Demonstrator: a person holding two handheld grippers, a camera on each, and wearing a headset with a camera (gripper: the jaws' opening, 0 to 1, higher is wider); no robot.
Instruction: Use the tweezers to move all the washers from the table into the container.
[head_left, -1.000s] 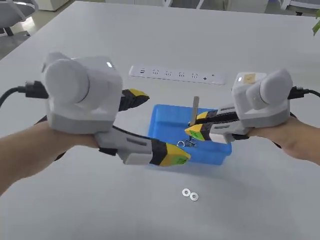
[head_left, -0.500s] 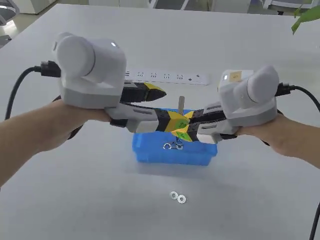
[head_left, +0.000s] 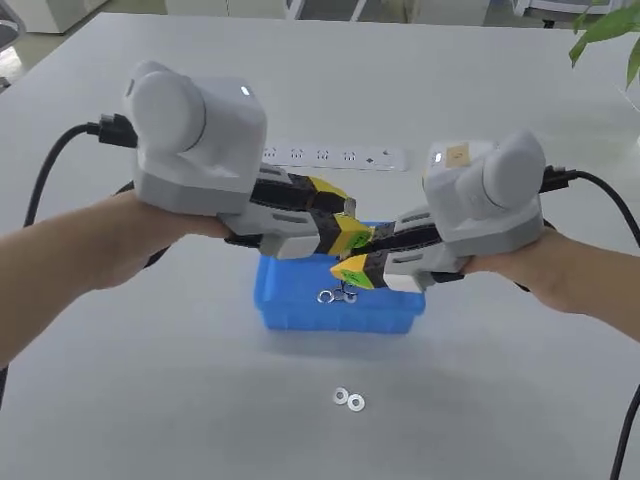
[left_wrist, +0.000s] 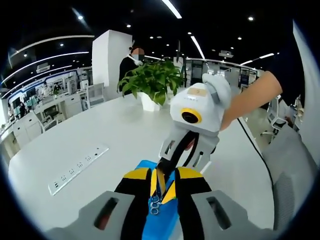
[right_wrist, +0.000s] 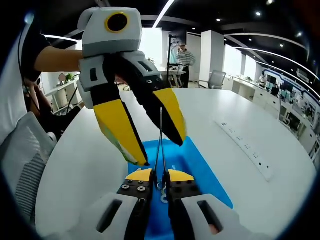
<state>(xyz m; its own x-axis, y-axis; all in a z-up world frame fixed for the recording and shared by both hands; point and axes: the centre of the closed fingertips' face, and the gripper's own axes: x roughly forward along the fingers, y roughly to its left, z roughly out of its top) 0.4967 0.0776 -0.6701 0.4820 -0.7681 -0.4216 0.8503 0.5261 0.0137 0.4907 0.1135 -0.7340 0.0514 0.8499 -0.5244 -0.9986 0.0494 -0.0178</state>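
My right gripper (head_left: 347, 270) (right_wrist: 160, 176) is shut on thin metal tweezers (right_wrist: 160, 132), which stand up from its jaws over the blue container (head_left: 290, 300) (right_wrist: 202, 175). My left gripper (head_left: 355, 224) (left_wrist: 162, 176) is open, its yellow jaws straddling the upper part of the tweezers (left_wrist: 159, 184) without closing on them. A small cluster of washers (head_left: 335, 296) (left_wrist: 154, 205) lies inside the container. Two washers (head_left: 349, 400) lie side by side on the white table, in front of the container.
A white power strip (head_left: 335, 156) (left_wrist: 77, 167) lies on the table behind the container. Black cables (head_left: 60, 165) trail from both grippers. Plant leaves (head_left: 605, 25) hang at the far right, and a potted plant (left_wrist: 150, 82) stands on the table.
My left gripper has swung right from beside the container until its jaws meet the right gripper and straddle the tweezers. The right gripper and tweezers stay over the container.
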